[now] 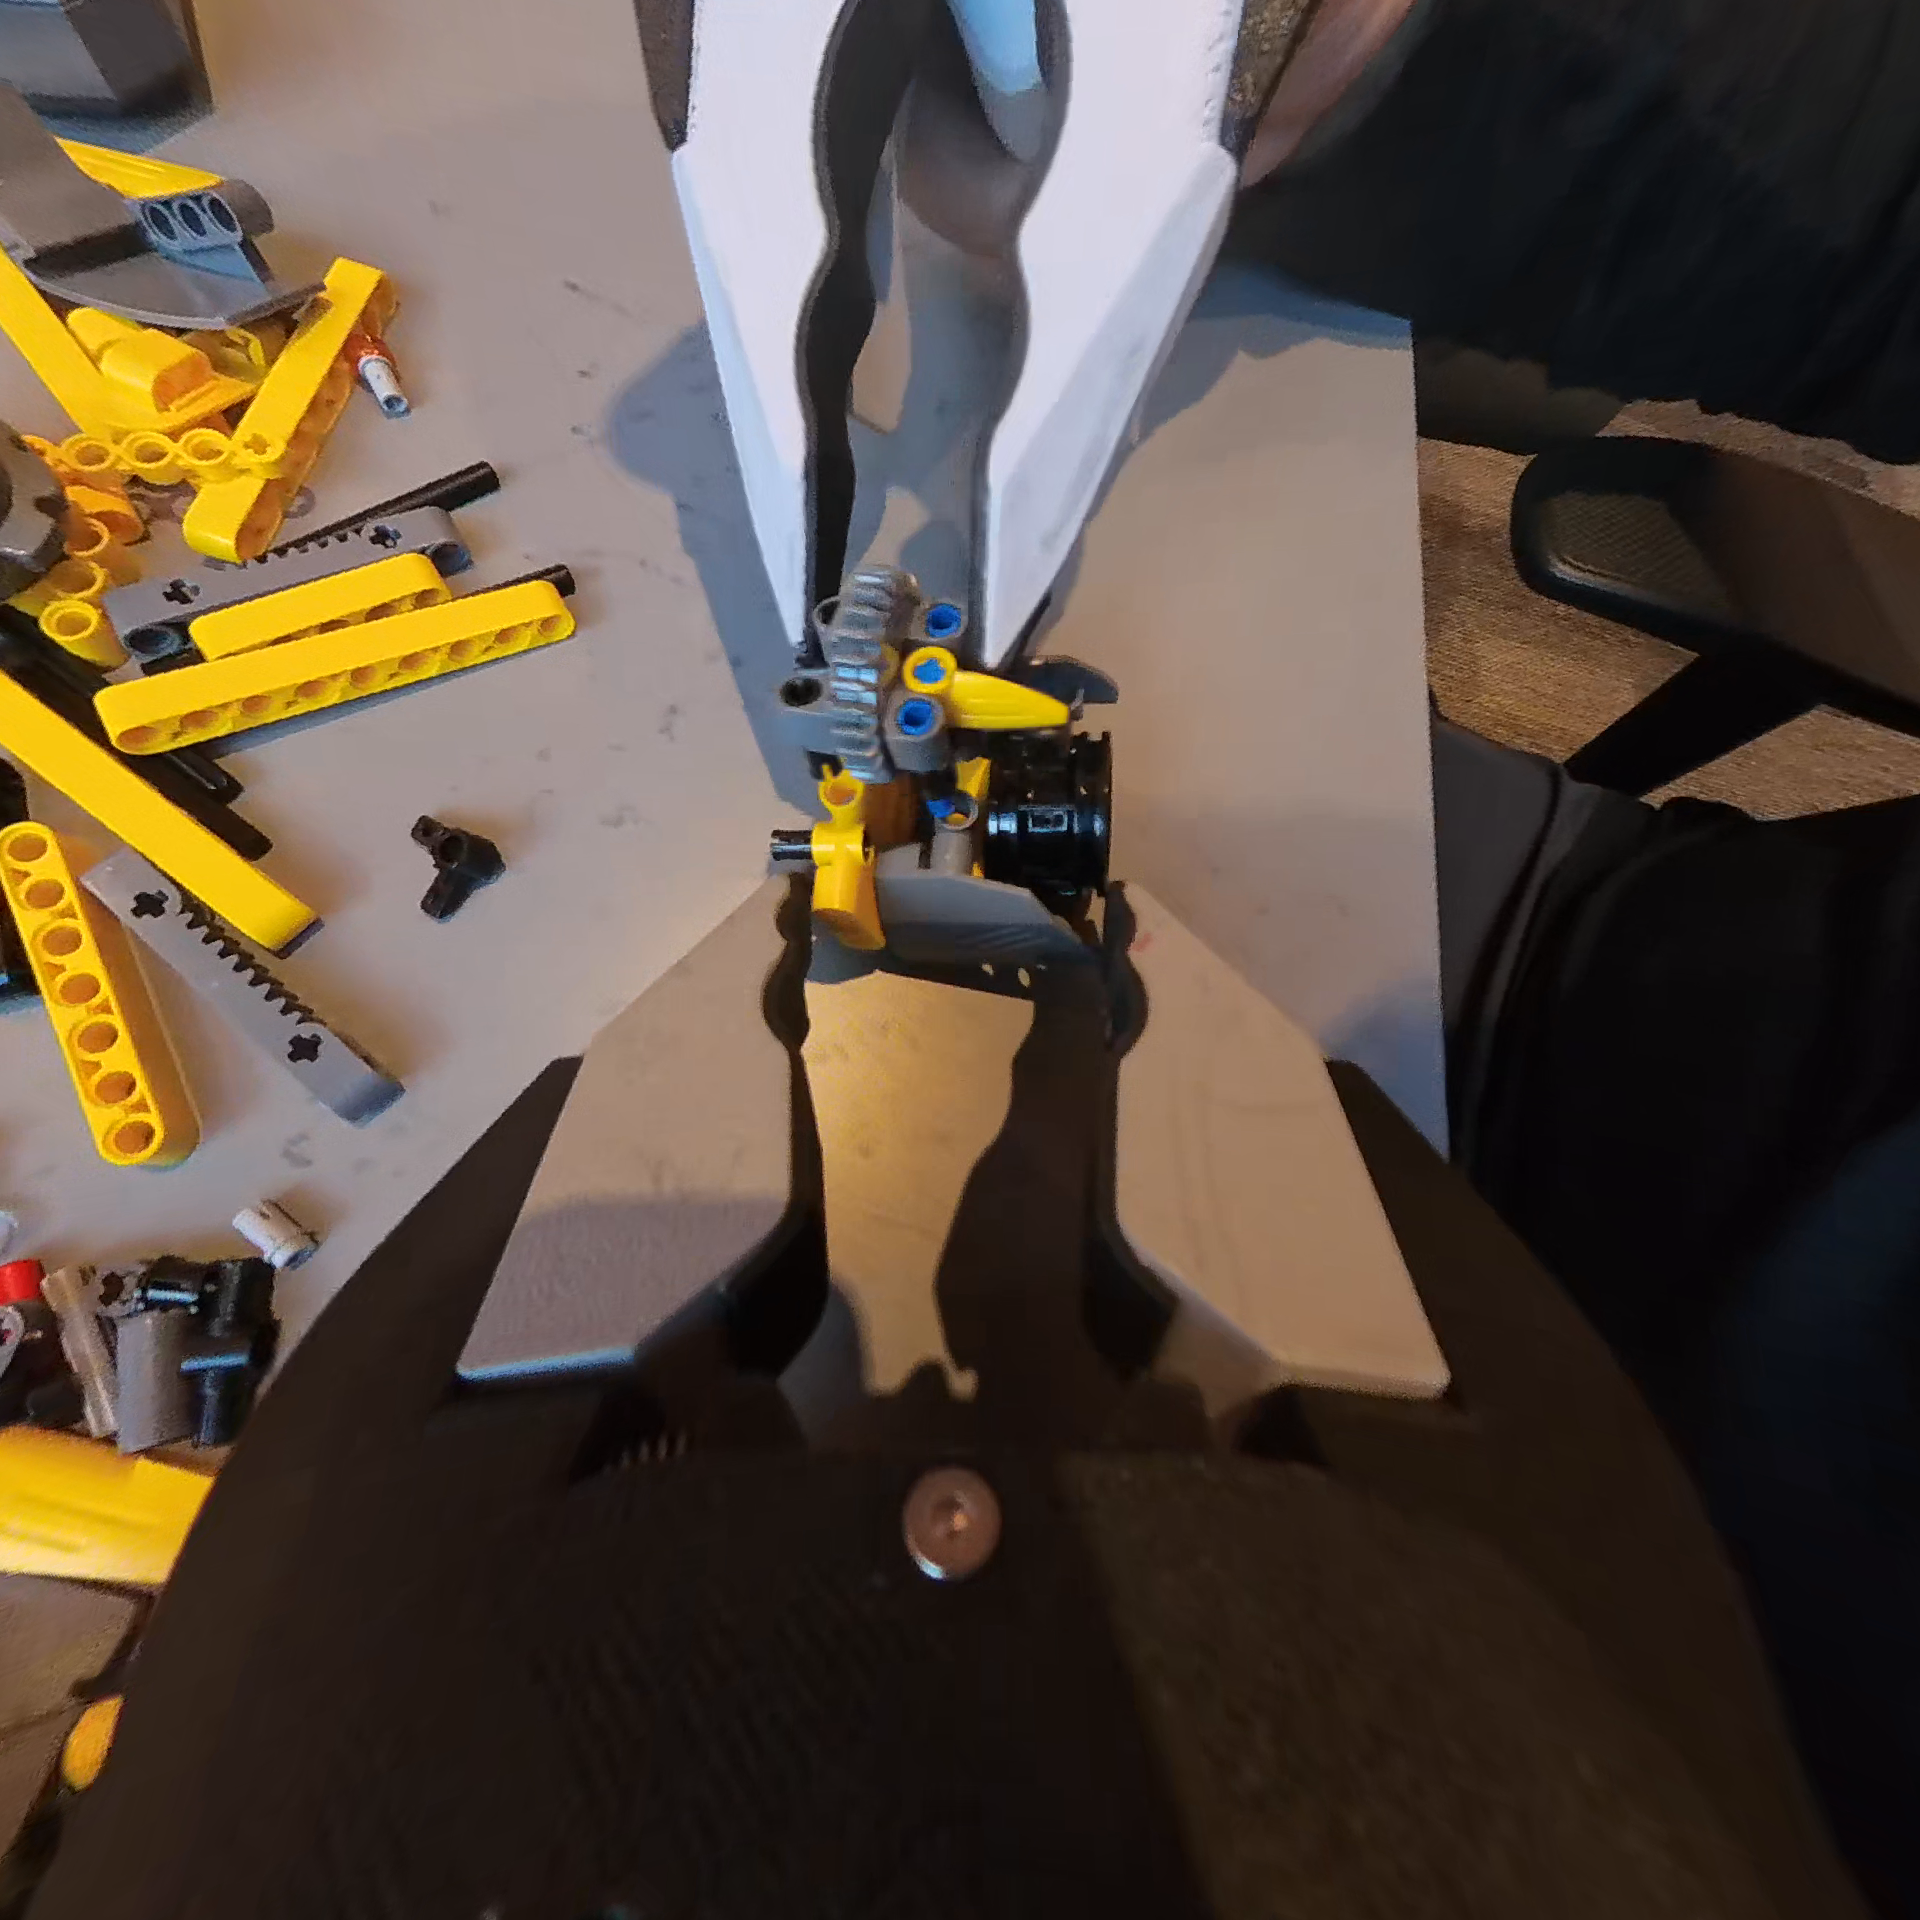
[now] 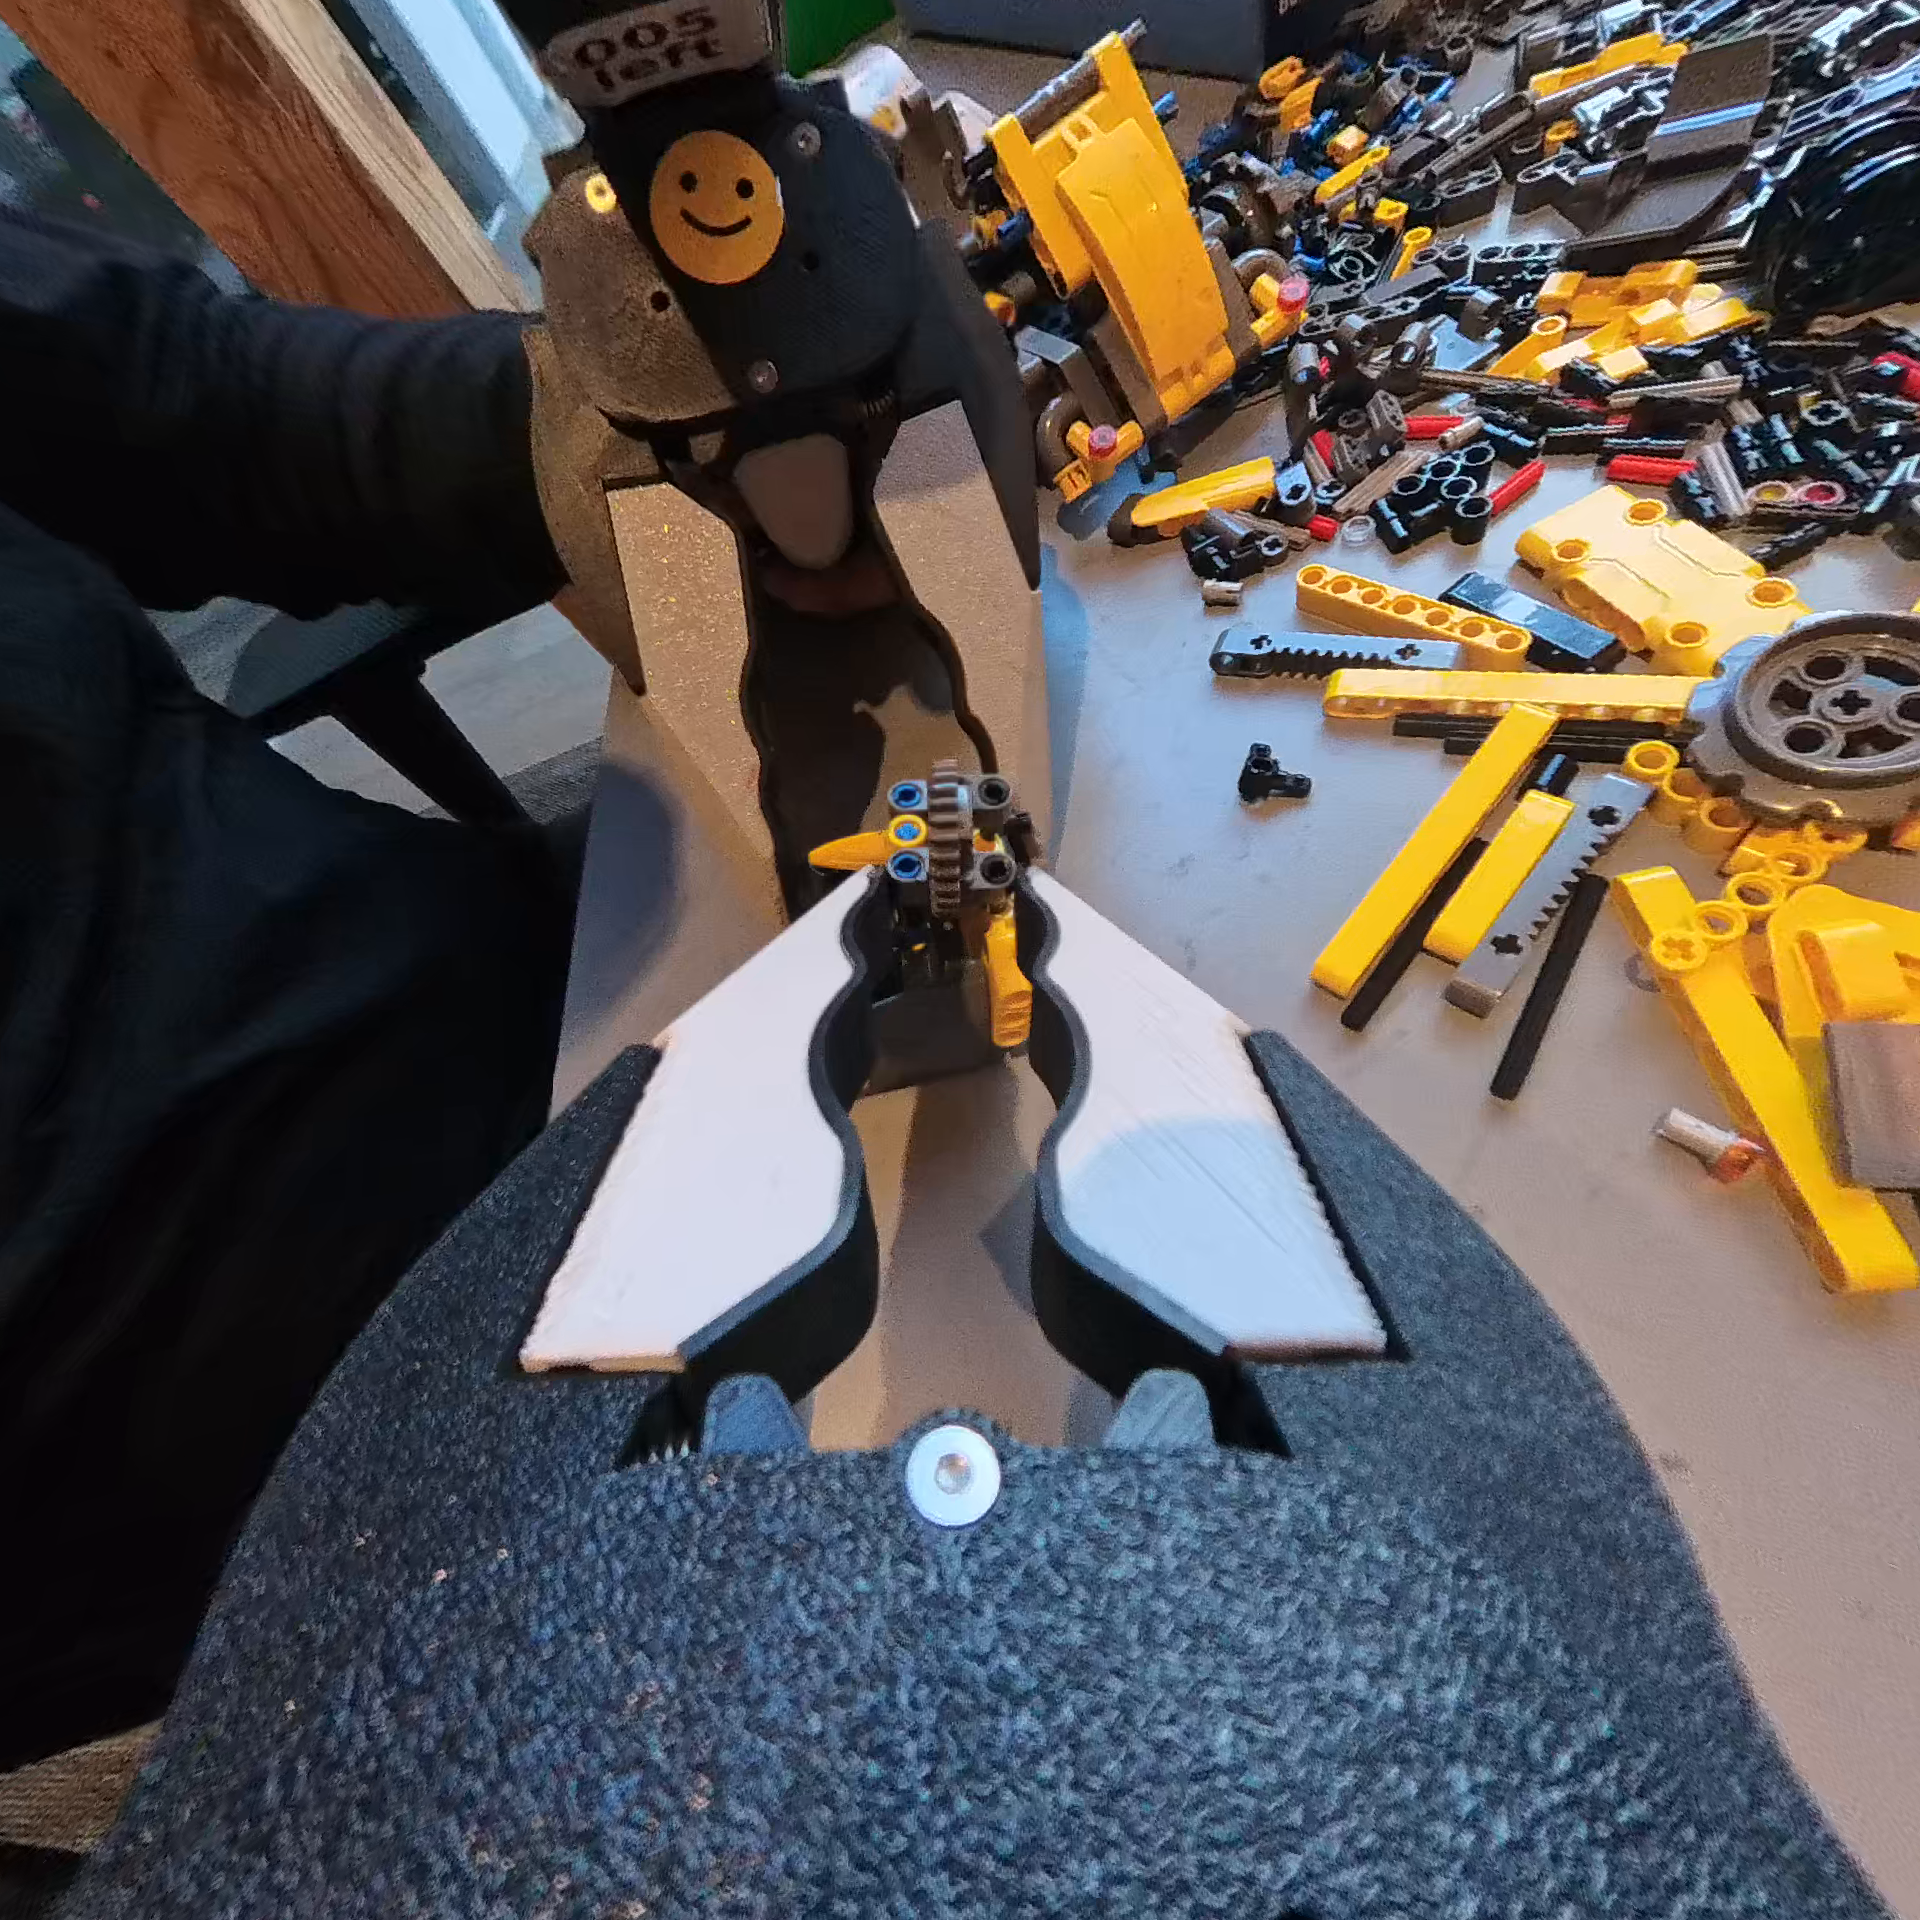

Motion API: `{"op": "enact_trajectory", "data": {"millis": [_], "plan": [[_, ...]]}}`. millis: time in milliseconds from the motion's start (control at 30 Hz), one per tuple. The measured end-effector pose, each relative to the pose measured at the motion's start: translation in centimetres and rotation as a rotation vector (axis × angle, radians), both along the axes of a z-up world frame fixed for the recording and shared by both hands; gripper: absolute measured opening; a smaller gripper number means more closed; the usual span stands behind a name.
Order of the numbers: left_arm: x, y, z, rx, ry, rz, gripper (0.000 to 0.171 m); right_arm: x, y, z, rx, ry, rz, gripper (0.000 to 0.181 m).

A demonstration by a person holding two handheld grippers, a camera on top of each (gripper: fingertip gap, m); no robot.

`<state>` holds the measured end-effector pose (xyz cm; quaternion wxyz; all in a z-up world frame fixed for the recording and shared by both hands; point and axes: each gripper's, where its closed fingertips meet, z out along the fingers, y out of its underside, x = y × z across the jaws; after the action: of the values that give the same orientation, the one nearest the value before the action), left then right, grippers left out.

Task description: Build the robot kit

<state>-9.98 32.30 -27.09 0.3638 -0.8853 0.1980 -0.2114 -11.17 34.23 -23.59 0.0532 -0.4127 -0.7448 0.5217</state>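
Observation:
A small brick assembly (image 1: 914,717) of yellow, grey and black parts, with a grey gear, blue pins and a black wheel hub (image 1: 1044,831), is held above the grey table (image 1: 623,935) near its edge. My left gripper (image 1: 951,920), with grey fingers, is shut on the assembly's lower end. My right gripper (image 1: 914,644), with white fingers, comes from the opposite side and is shut on the gear end. In the right wrist view the assembly (image 2: 951,831) sits between the right gripper's (image 2: 951,894) white fingertips. The left gripper (image 2: 914,831), which bears a yellow smiley disc, faces it.
Loose yellow beams (image 1: 332,665), a grey toothed rack (image 1: 239,977) and a small black connector (image 1: 457,852) lie to the left. A big pile of parts (image 2: 1455,312) and a grey wheel hub (image 2: 1839,717) fill the table. The table edge (image 1: 1423,727) and a black chair (image 1: 1662,582) are close.

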Motion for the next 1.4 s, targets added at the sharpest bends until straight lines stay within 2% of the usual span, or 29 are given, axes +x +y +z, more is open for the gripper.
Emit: {"op": "enact_trajectory", "data": {"millis": [533, 833, 1067, 1200, 1400], "plan": [[0.1, 0.1, 0.0, -0.003, -0.016, -0.029, 0.055, 0.4, 0.1, -0.2, 0.105, 0.109, 0.015, 0.023], [0.2, 0.0, 0.1, 0.000, -0.013, -0.037, 0.054, 1.1, 0.5, -0.6, 0.092, 0.058, 0.086, 0.022], [0.3, 0.1, 0.1, -0.001, -0.007, -0.030, 0.054, 1.1, 0.4, -0.5, 0.255, 0.028, 0.175, 0.023], [0.4, 0.1, 0.1, 0.005, 0.001, -0.024, 0.055, 1.2, 0.4, -0.4, 0.201, 0.067, 0.199, 0.023], [0.3, 0.2, 0.1, 0.003, -0.003, -0.009, 0.054, 1.2, 0.7, -0.6, 0.061, 0.014, 0.202, 0.022]]}}
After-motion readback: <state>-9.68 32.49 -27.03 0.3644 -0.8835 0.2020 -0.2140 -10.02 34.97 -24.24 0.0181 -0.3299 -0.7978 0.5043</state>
